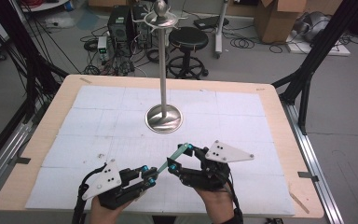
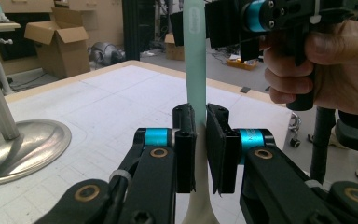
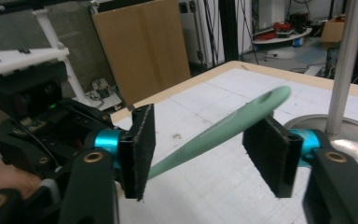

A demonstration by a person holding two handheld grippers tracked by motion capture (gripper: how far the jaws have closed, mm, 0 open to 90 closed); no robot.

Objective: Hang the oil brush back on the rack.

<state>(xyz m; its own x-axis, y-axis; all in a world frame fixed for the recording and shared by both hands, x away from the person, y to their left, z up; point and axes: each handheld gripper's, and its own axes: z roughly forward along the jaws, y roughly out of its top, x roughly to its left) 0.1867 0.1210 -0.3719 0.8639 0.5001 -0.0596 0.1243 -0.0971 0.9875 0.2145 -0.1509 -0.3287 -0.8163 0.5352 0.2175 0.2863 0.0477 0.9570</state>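
Note:
A long pale green utensil (image 1: 173,157) hangs in the air above the table's near middle, slanting up and to the right. My left gripper (image 1: 151,176) is shut on its lower end; in the left gripper view the pads (image 2: 185,140) press the handle (image 2: 196,60) from both sides. My right gripper (image 1: 180,156) stands around the upper end. In the right gripper view the handle (image 3: 223,126) passes between the two pads (image 3: 140,144) with a gap on each side, so this gripper (image 3: 205,151) is open. The utensil's head is hidden below the left jaws.
A steel stand with a round base (image 1: 164,119) and a tall pole (image 1: 163,70) rises at the table's middle, just beyond both grippers. White gridded paper (image 1: 98,121) covers the wooden table (image 1: 51,107). A stool (image 1: 188,39) and boxes stand on the floor behind.

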